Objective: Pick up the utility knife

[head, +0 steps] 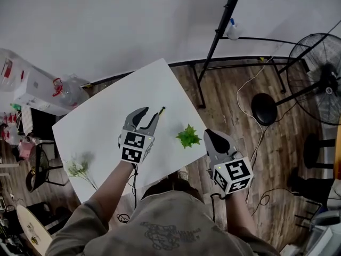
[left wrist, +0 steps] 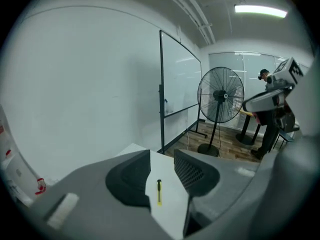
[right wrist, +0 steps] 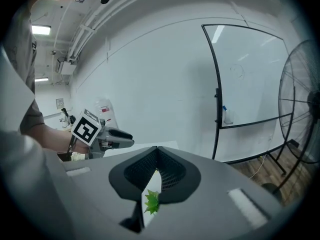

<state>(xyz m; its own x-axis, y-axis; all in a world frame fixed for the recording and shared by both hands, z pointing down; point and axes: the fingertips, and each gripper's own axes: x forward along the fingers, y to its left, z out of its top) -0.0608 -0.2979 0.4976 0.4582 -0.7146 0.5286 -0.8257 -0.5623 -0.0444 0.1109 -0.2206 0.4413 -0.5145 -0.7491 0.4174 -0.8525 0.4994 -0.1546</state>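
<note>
Right now the knife (head: pixel 161 110) lies flat on the white table (head: pixel 101 127), in from the right edge. It has a yellow body and a dark tip. The left gripper (head: pixel 151 113) hangs over it with its 2 jaws spread wide and holding nothing. In the left gripper view the knife (left wrist: pixel 159 191) shows in the gap between them, a little beyond the tips. A green plant (head: pixel 188 136) sits near the table's right corner. The right gripper (head: pixel 209 134) is just beside it off the edge, its jaw tips pressed together and empty. A pale sprig (head: pixel 80 169) lies by the near corner. A fan (head: pixel 319 79) stands on the wood floor.
</note>
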